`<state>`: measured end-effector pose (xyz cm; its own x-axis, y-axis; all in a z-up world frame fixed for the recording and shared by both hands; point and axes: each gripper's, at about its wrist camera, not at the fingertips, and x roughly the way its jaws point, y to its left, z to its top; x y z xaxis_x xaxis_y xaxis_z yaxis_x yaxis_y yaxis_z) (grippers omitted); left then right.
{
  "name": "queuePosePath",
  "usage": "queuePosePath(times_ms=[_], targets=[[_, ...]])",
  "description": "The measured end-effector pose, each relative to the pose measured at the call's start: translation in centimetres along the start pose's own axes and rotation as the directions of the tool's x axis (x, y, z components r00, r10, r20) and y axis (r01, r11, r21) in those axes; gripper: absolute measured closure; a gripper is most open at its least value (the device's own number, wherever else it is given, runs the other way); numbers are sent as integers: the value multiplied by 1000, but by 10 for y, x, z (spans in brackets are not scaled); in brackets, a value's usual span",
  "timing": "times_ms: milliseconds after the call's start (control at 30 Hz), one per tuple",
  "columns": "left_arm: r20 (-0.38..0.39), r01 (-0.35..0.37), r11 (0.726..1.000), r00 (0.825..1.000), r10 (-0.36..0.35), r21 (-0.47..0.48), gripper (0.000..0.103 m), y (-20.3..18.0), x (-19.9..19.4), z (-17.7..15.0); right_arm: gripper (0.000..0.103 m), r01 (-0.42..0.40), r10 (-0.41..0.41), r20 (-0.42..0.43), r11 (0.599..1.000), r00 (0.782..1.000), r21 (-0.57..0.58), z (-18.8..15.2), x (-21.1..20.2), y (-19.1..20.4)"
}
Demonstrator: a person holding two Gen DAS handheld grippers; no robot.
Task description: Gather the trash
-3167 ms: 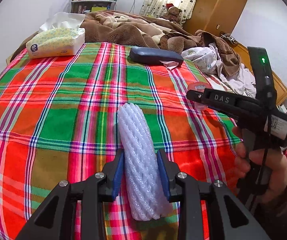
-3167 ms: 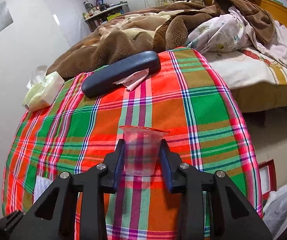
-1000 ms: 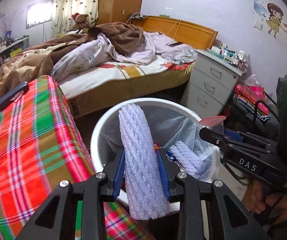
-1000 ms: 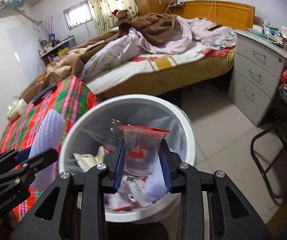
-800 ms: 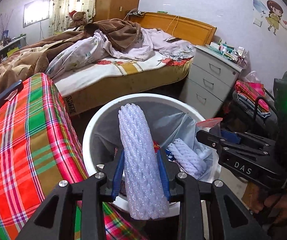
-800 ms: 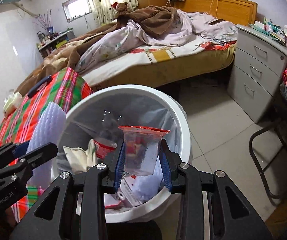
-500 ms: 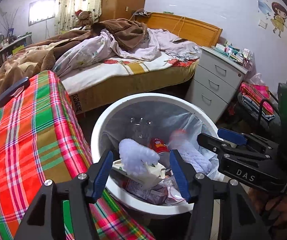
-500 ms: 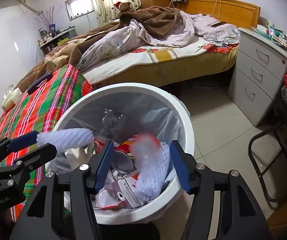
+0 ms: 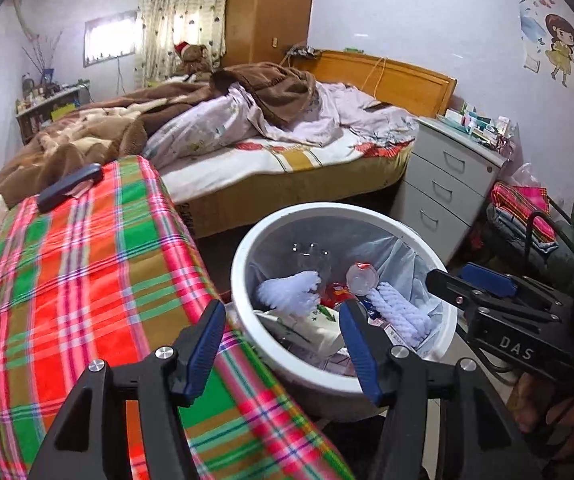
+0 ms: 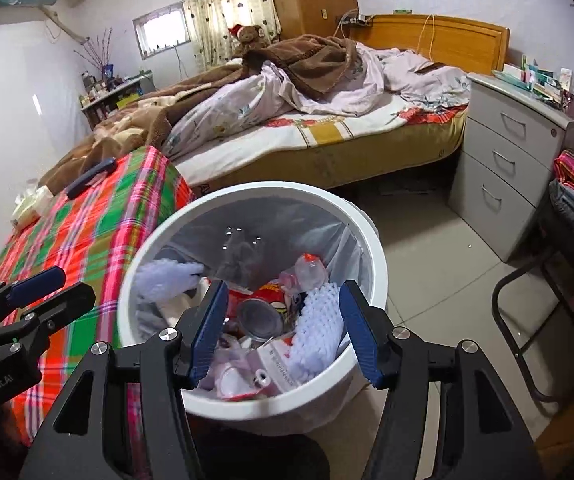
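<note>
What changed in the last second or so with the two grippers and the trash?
Both let go: the left gripper dropped its foam sleeve and the right gripper its plastic cup into the bin. Both now stand open and empty. The bin stayed put.

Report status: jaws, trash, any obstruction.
Left gripper and right gripper jaws open, empty. White foam net sleeve and clear plastic cup in white round bin. No obstruction.

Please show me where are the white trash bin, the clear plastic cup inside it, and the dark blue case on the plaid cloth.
white trash bin (image 10: pixel 371 240): right wrist view, on its far right rim.
clear plastic cup (image 9: pixel 361 278): left wrist view, on its round open mouth.
dark blue case (image 9: pixel 69 187): left wrist view, on the middle of its top side.
</note>
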<state>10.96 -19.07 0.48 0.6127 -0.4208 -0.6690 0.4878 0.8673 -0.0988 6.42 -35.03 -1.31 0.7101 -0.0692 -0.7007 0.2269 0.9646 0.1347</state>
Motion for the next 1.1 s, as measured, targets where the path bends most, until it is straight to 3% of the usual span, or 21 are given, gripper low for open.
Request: queuePosePath(times_ms=[400, 500, 600, 700, 1000, 1100], targets=[[115, -69, 997, 991, 66, 20, 44, -6, -56, -43, 44, -49, 48, 150, 999, 988, 7, -34, -51, 17], [125, -73, 997, 990, 68, 36, 44, -13, -64, -53, 44, -8, 8, 205, 1000, 979, 3, -45, -61, 22], [127, -68, 997, 990, 64, 29, 44, -16, -71, -63, 44, 18, -19, 216, 1000, 976, 5, -52, -64, 25], [130, -91, 996, 988, 89, 16, 44, -16, -77, -71, 44, -5, -3, 225, 999, 974, 34, -57, -68, 24], [154, -133, 991, 979, 136, -26, 44, -8, -97, -88, 44, -21, 32, 261, 999, 965, -46, -70, -79, 45], [160, -153, 987, 975, 157, -41, 44, -4, -103, -93, 44, -60, 72, 266, 997, 961, -54, -71, -79, 48]])
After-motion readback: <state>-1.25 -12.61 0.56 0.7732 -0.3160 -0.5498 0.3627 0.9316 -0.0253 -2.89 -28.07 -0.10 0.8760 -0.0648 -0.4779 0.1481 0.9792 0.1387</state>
